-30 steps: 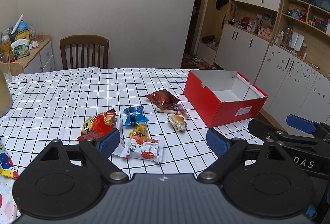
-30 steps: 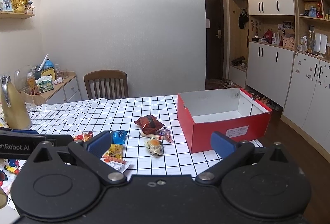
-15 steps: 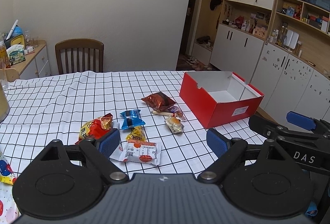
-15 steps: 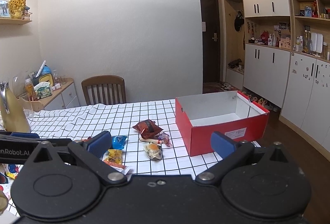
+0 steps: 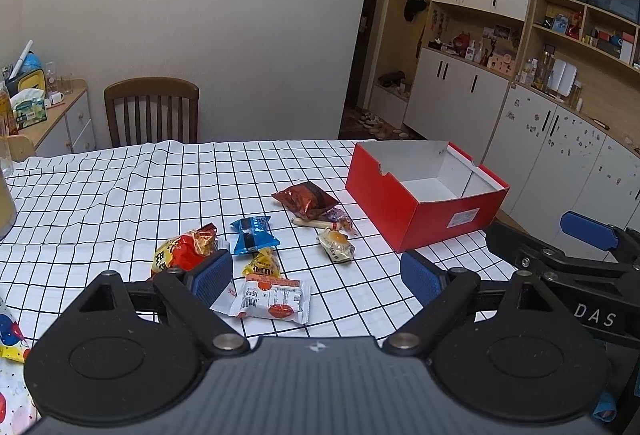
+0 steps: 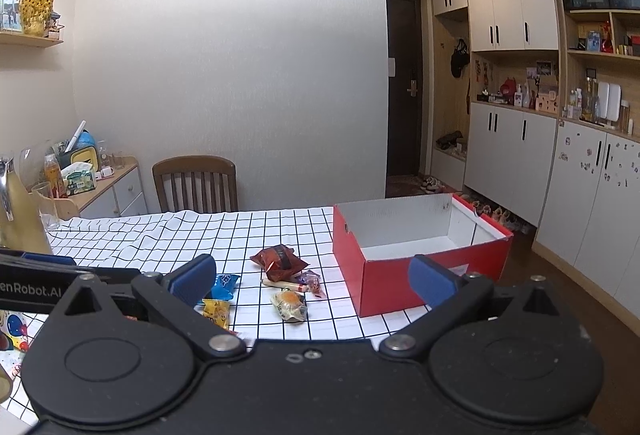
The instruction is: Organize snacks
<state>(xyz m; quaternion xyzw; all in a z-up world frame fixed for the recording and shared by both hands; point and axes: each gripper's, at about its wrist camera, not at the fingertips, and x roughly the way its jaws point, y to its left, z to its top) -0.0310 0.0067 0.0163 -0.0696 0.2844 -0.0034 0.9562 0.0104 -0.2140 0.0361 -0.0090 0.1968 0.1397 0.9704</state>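
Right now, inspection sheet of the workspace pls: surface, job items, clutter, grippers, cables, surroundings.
Surface: table under a white black-grid cloth, creased at the far left.
Job's things: red box open, nothing seen inside; dark red bag, blue packet, orange-red bag, yellow candy bag, white packet, bun packet loose on the cloth.
Clutter: gold jug at the left edge.
Grippers: left gripper and right gripper both open, holding nothing.
Cables: nothing seen.
Surroundings: chair, sideboard, white cabinets.
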